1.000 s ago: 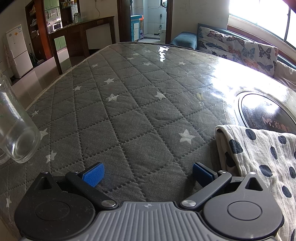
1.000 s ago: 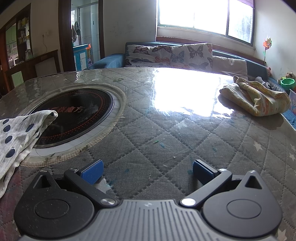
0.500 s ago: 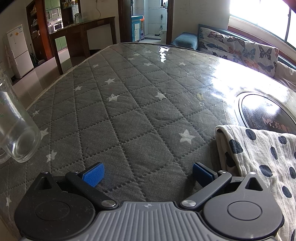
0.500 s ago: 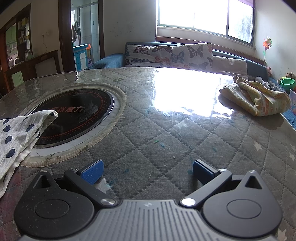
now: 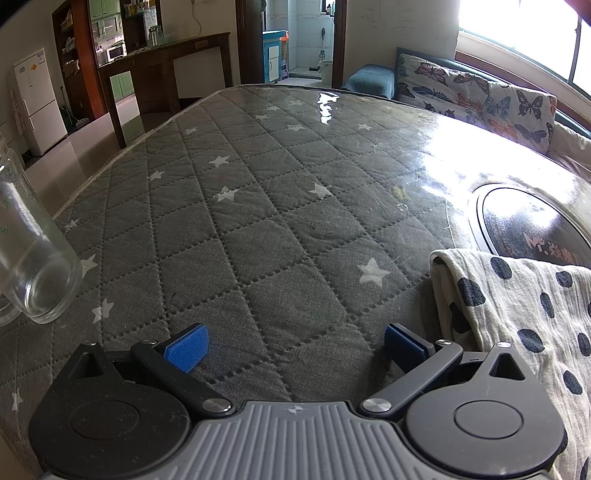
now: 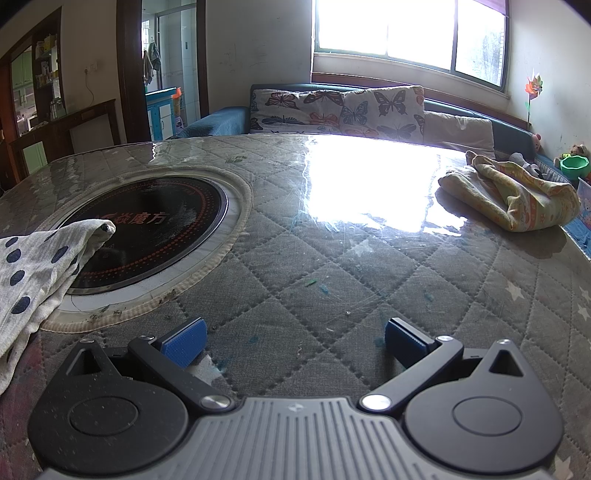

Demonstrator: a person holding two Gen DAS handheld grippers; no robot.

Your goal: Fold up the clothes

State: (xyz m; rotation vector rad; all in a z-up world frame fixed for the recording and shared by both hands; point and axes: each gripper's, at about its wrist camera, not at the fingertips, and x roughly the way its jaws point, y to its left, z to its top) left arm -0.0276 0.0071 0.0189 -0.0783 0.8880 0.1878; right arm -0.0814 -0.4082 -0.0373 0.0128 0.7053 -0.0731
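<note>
On table (image 5: 280,206), between grippers: dotted cloth (image 5: 517,306), part-folded, ungrasped | left gripper (image 5: 293,341) spread wide, empty | right gripper (image 6: 295,339) likewise | probably poised for next fold

A large table covered in grey quilted fabric with white stars (image 5: 236,258) fills the foreground under a glossy transparent sheet. A round black glass cooktop with red markings (image 6: 155,232) is set into the tabletop. Behind the table stands a blue sofa with butterfly-print cushions (image 6: 332,110). Above it, a wide multi-pane window (image 6: 406,29) admits strong daylight, producing a bright glare on the tabletop. The walls are cream. To the left, a dark wooden counter (image 5: 162,70) fronts a kitchen area with green cabinets, beside a white refrigerator (image 5: 37,99) on a pale tiled floor (image 5: 74,155). A dark-framed doorway (image 5: 295,40) opens onto a tiled room.
</note>
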